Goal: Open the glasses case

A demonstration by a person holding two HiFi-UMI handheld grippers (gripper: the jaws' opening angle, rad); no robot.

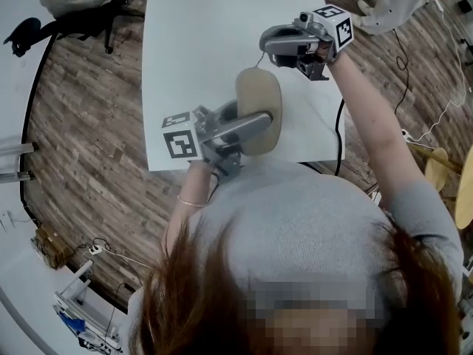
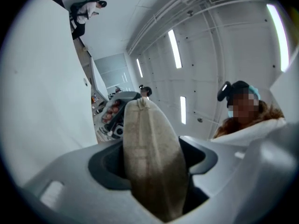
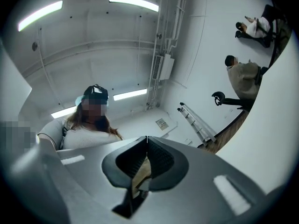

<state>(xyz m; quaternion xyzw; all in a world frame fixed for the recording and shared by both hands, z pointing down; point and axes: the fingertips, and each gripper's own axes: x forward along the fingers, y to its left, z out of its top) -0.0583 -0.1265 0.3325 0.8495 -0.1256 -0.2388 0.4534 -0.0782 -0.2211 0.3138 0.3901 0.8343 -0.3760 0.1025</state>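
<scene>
Holding the beige glasses case (image 1: 259, 91) clamped in my left gripper (image 1: 255, 124) above the white table (image 1: 199, 43). At 1 o'clock, my right gripper (image 1: 270, 49) has its jaws together, possibly pinching the case's thin cord (image 1: 258, 62).

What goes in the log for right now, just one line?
left gripper: shut on glasses case | right gripper: shut, near its far end | glasses case: looks closed

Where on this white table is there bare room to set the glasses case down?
The far part of the table, beyond the glasses case and left of the right tongs, is bare. The near edge is crowded by the case and left tongs.
</scene>
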